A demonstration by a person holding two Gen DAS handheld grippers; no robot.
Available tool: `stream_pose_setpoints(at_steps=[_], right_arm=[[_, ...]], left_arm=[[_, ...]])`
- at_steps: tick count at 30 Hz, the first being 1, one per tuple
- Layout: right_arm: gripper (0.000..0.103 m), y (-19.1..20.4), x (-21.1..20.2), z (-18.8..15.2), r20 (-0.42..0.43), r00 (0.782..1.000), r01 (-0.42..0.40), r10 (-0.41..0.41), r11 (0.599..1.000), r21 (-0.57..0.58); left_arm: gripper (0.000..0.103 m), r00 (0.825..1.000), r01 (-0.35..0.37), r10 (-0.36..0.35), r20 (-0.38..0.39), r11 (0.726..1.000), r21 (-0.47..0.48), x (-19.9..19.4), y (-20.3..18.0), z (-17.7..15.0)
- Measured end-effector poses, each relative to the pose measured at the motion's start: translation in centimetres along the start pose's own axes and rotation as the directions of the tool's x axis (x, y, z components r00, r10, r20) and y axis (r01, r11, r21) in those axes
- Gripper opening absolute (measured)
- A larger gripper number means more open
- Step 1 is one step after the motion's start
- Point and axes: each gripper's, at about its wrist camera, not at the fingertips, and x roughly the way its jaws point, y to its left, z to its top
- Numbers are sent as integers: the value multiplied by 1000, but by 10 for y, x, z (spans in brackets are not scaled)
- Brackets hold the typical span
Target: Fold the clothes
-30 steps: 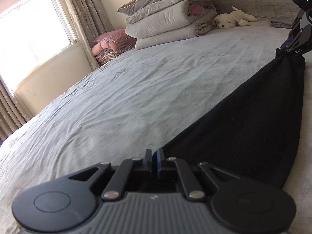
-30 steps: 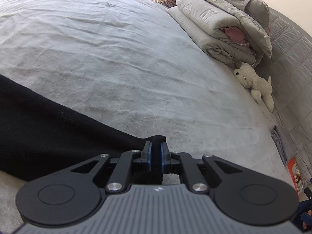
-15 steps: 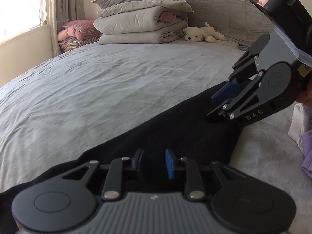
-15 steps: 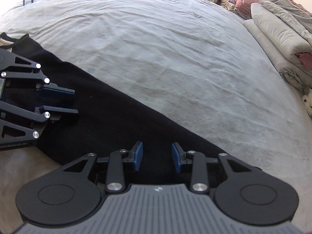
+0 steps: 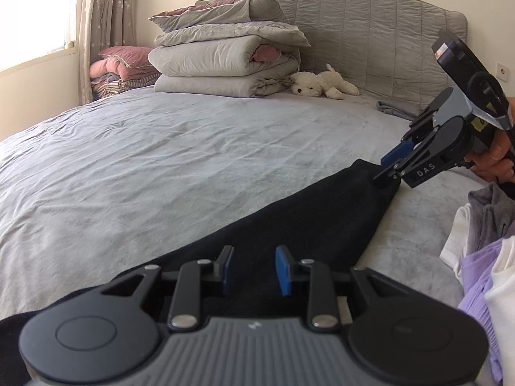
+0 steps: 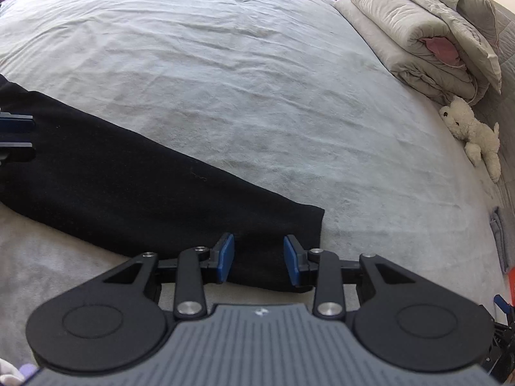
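I see the long black knit garment [image 6: 128, 180] lying flat on the grey bedsheet [image 6: 257, 80], its long axis running between my two grippers. My right gripper [image 6: 259, 262] has its blue-padded jaws apart, straddling the garment's end nearest the grey quilted headboard [image 5: 370, 38]. My left gripper [image 5: 252, 271] is likewise spread, over the black cloth further along.
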Motion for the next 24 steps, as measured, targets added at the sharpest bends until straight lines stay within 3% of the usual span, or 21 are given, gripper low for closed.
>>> stream_pose_setpoints(at_steps=[3, 7, 10, 13, 18, 21, 24], right_arm=[[35, 15, 14, 1, -46, 999, -31, 29, 999, -44], [40, 6, 19, 0, -96, 995, -4, 1, 999, -32], [40, 7, 3, 1, -96, 994, 45, -50, 998, -54], [42, 15, -23, 2, -50, 998, 37, -41, 996, -83], [47, 37, -67, 12, 32, 999, 12, -9, 995, -99], [51, 56, -91, 18, 79, 997, -15, 24, 994, -105], [57, 83, -110, 25, 136, 988, -65, 78, 993, -97]], left_arm=[[29, 996, 69, -68, -50, 998, 8, 10, -15, -5], [29, 995, 67, -63, -82, 996, 53, 12, -30, -15], [30, 993, 99, -99, -62, 995, -8, -8, -26, -12], [33, 997, 77, -78, -26, 996, -34, -37, -24, -13], [42, 1000, -25, 26, 10, 995, -101, -89, -5, -20], [48, 990, -132, 137, 24, 978, -161, -126, 17, -29], [56, 969, -233, 245, 24, 946, -226, -162, 42, -44]])
